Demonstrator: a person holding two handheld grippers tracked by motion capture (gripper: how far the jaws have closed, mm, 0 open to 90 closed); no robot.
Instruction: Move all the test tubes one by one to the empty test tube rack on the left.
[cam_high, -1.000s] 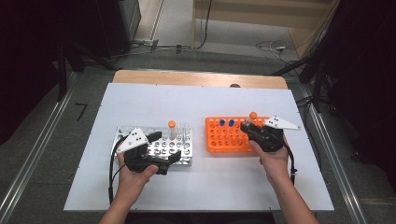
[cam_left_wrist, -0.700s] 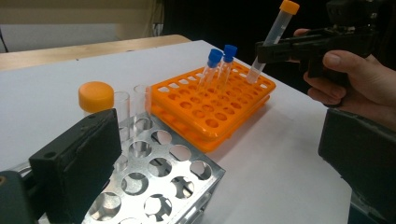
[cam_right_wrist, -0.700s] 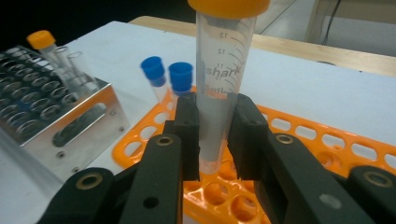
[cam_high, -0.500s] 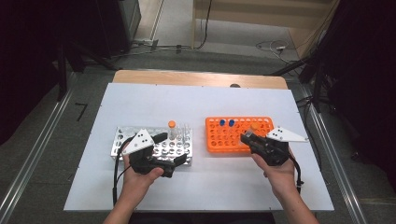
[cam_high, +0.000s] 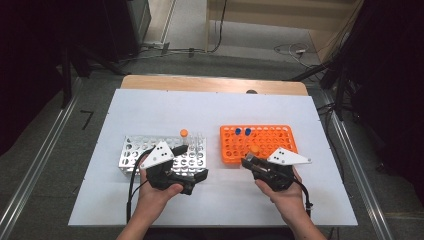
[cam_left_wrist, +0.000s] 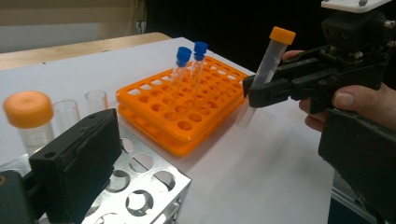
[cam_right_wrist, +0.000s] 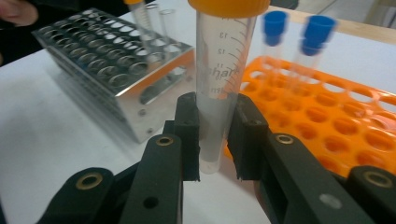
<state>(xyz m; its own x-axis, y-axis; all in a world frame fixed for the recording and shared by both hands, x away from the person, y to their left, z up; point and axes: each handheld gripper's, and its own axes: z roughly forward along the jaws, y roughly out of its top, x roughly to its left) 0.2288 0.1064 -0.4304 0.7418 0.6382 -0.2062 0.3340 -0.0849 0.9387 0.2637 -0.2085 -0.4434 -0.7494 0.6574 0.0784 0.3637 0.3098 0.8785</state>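
Metal rack left of plastic rack on table.

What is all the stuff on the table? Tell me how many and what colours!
orange-capped tube: one, clear with orange cap, held upright in the right gripper's jaws, off the racks
orange rack: one, orange plastic, right side of the table
blue-capped tubes: two, clear with blue caps, standing in the orange rack's far left corner
metal rack: one, silver, left side of the table
capped tube in the metal rack: one, orange cap, near its right end
open tubes: at least two, clear, no caps, in the metal rack
table: one, white top
left gripper: one, black, over the metal rack
right gripper: one, black, shut on the tube
hands: two, one per gripper
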